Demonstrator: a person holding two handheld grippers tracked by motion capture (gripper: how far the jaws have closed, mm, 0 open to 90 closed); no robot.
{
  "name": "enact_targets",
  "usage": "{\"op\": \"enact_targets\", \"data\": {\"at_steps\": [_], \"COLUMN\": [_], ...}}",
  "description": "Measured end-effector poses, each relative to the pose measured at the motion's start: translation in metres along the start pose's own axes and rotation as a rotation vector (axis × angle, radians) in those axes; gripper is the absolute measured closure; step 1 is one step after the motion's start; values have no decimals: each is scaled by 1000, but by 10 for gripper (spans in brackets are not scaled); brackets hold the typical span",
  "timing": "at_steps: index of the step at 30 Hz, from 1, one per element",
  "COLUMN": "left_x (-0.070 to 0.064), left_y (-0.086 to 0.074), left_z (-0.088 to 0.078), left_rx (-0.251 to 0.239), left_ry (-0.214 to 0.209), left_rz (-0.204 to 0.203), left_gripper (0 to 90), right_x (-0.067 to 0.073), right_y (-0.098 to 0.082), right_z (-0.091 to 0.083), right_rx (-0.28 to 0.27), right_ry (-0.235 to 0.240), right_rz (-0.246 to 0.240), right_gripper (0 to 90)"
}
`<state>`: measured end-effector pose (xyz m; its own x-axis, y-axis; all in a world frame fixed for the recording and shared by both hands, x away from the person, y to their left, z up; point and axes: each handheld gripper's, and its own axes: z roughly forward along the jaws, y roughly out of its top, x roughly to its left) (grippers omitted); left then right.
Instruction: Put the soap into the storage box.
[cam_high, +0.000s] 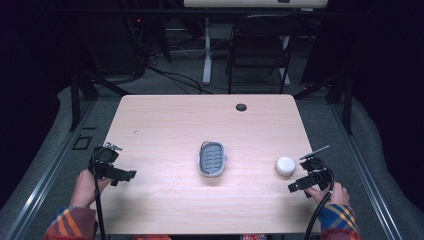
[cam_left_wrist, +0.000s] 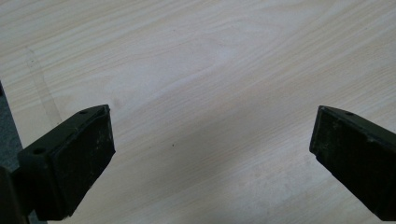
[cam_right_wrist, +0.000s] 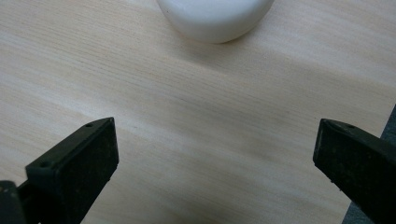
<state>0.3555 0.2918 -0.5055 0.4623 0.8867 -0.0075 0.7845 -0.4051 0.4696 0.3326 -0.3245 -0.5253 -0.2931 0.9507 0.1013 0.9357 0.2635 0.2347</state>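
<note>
A grey soap dish (cam_high: 212, 158) with a slotted floor sits near the middle of the wooden table (cam_high: 165, 120). A round white soap bar (cam_high: 285, 165) lies to its right, and its lower edge (cam_right_wrist: 215, 18) shows at the top of the right gripper view. My right gripper (cam_high: 296, 187) rests just right of and nearer than the soap, open, with bare wood between its jaws (cam_right_wrist: 215, 140). At the table's left side my left gripper (cam_high: 127, 176) is open too, nothing between its fingers (cam_left_wrist: 212, 140), about a hand's width left of the dish.
A round cable hole (cam_high: 241, 107) sits near the table's far edge. Beyond the table stand a dark folding chair (cam_high: 260, 45) and a white desk leg (cam_high: 206, 50). Grey floor (cam_high: 370, 150) borders both sides.
</note>
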Motion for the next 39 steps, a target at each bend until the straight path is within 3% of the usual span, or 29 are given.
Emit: {"op": "enact_targets", "data": {"at_steps": [1, 3, 7, 8, 12, 17, 18, 24, 30, 31, 35, 36, 39], "left_x": [0, 0, -1, -2, -2, -1, -1, -3, -3, -4, -4, -4, -4], "left_y": [0, 0, 1, 1, 1, 0, 0, 1, 1, 1, 1, 2, 2], "left_z": [0, 0, 1, 2, 2, 2, 1, 3, 3, 3, 4, 4, 5], "left_rx": [1, 2, 4, 0, 5, 11, 7, 10, 13, 13, 13, 16, 21], "left_ry": [1, -1, -3, 1, -2, -4, -4, -10, -10, -9, -8, -12, -15], "left_rz": [2, 2, 4, 6, 8, 16, 15, 17, 19, 20, 24, 27, 26], "left_gripper": [0, 0, 0, 0, 0, 0, 0, 0, 0, 0, 0, 0, 0], "right_x": [1, 1, 4, 4, 6, 4, 4, 4, 8, 7, 10, 9, 10], "right_y": [0, 1, 2, 5, 10, 17, 21, 30, 43, 47, 51, 57, 59], "right_z": [1, 0, 1, -1, -1, -2, 0, 3, 4, 3, 6, 4, 7], "right_rx": [-19, 8, -14, 7, 10, 20, 7, 56, 46, 72, 45, 94, 67], "right_ry": [-6, -13, -21, -31, -46, -22, -10, -20, -26, -21, -11, -29, -17], "right_rz": [13, -13, -8, -35, -50, -61, -43, -78, -84, -101, -84, -123, -102], "right_gripper": [0, 0, 0, 0, 0, 0, 0, 3, 2, 0, 0, 0, 0]}}
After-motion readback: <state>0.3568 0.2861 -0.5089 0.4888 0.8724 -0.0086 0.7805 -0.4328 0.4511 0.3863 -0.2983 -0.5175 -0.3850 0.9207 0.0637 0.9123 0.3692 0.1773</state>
